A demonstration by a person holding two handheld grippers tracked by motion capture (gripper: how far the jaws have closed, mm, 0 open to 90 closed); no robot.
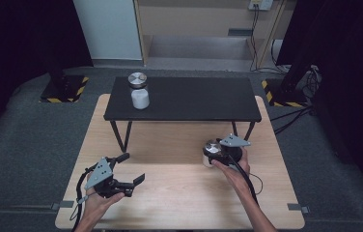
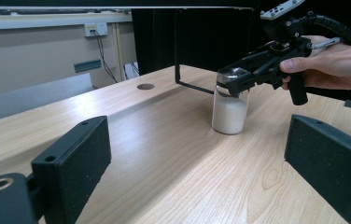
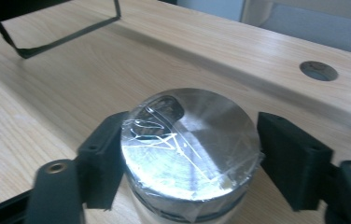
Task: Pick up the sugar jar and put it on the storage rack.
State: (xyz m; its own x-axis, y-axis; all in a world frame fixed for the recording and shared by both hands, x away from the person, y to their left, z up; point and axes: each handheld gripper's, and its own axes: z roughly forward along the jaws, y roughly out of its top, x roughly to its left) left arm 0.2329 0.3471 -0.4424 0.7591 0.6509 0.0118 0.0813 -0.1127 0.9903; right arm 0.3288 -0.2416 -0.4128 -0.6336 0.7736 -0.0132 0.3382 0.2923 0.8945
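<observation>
My right gripper [image 3: 187,163] was clamped on the lid of the jar [image 2: 229,109] — upright on the wooden table [image 1: 179,193], axis vertical, at two o'clock from my left gripper [image 1: 133,169], whose jaws stood open, empty and well apart.

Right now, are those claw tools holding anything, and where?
The right gripper clamps the jar of white powder at its metal lid. The left gripper is open and holds nothing.
</observation>
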